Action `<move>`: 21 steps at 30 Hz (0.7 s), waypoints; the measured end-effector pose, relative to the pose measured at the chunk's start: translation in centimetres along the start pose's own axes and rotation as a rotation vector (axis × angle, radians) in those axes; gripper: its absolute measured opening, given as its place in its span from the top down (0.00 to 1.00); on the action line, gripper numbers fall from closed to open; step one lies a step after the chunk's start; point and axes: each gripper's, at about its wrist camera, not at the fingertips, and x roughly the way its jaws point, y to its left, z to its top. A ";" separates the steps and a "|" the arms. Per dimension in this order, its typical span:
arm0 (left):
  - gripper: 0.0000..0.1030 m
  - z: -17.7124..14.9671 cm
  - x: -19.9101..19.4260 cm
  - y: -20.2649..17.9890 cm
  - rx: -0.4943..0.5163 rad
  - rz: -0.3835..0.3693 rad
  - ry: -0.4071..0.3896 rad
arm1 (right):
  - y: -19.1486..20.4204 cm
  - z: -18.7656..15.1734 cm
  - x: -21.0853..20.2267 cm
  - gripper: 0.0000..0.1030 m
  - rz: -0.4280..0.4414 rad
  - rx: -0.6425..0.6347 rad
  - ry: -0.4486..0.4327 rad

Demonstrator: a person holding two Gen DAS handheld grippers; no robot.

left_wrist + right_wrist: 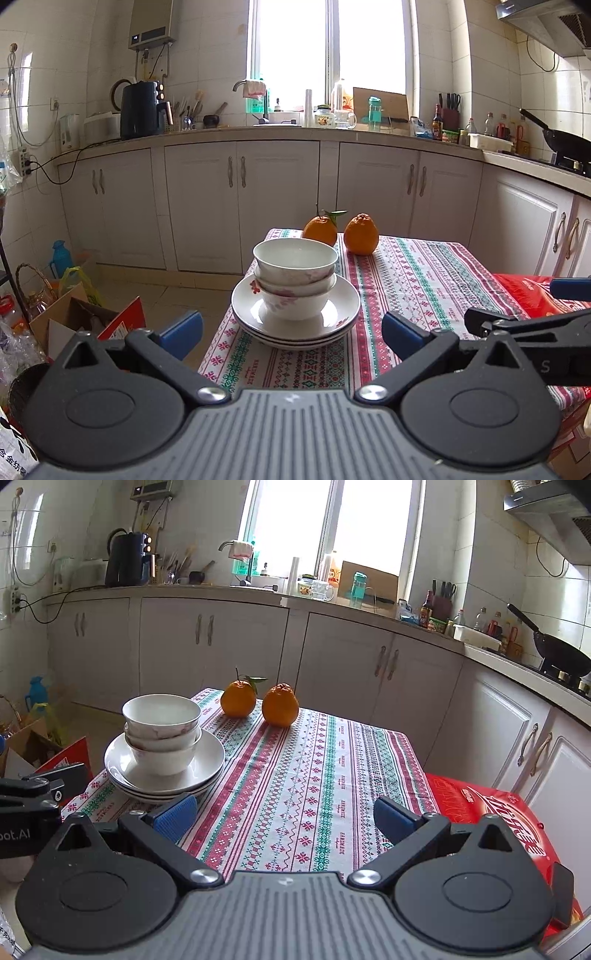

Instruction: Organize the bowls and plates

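Stacked white bowls [295, 277] with pink flower prints sit inside a stack of white plates [295, 321] near the left edge of the patterned tablecloth [424, 280]. My left gripper [291, 332] is open in front of the stack, its blue pads apart and holding nothing. In the right wrist view the same bowls [162, 731] and plates [164, 771] lie to the left, and my right gripper [284, 818] hangs open over the cloth [306, 775], empty. The right gripper's black fingers [524, 325] show at the right of the left wrist view.
Two oranges [340, 232] sit at the table's far end. A red box [495, 816] lies on the table's right side. Cardboard boxes and bags [74, 314] crowd the floor at left. White cabinets [240, 199] and a cluttered counter run behind; a wok [565, 142] sits on the stove.
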 end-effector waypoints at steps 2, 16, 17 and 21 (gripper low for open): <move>0.01 -0.1 0.0 0.0 -0.003 0.001 0.000 | 0.0 -0.1 -0.1 0.00 -0.001 0.003 -0.001; 0.01 -0.1 -0.2 -0.1 -0.005 0.003 -0.001 | 0.0 0.0 -0.1 0.00 -0.010 0.007 -0.005; 0.01 -0.1 -0.2 -0.1 -0.004 0.003 -0.002 | 0.0 0.0 -0.1 0.00 -0.010 0.009 -0.005; 0.01 -0.1 -0.3 -0.2 -0.002 0.003 -0.003 | 0.0 0.0 -0.1 0.00 -0.014 0.012 -0.007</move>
